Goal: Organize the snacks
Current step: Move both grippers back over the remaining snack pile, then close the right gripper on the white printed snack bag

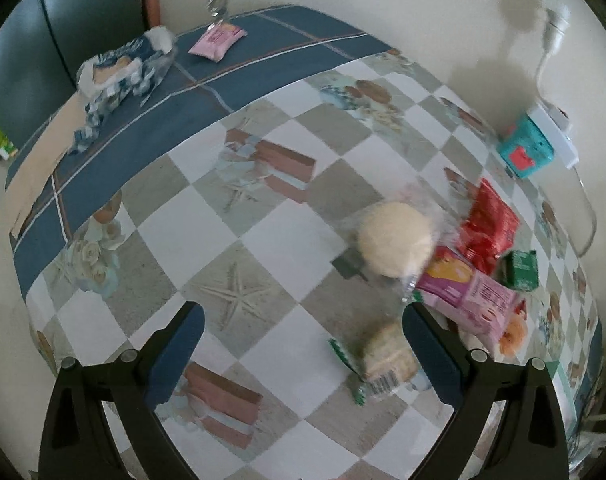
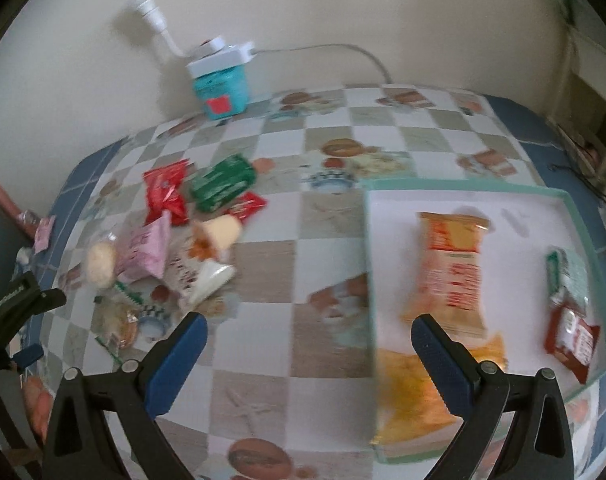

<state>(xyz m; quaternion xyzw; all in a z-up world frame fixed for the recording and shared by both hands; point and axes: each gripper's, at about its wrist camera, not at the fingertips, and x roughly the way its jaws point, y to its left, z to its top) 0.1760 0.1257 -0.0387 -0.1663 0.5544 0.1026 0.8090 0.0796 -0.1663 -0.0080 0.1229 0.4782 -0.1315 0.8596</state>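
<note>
Table (image 2: 327, 248): covered by a checkered cloth.
Far left: teal box (image 2: 222, 90).
Left: snack pile (image 2: 175, 236), loosely heaped.
Right: tray (image 2: 369, 240), snacks held in it.
Far end, left wrist view: pink packet (image 1: 217, 40), blue bag (image 1: 123, 66).

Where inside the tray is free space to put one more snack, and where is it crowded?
In the tray, the far strip behind the orange packet is bare, and so is the lane between that packet and the green-white packet. The near corner is crowded by the yellow packet. Both grippers are open and empty.
</note>
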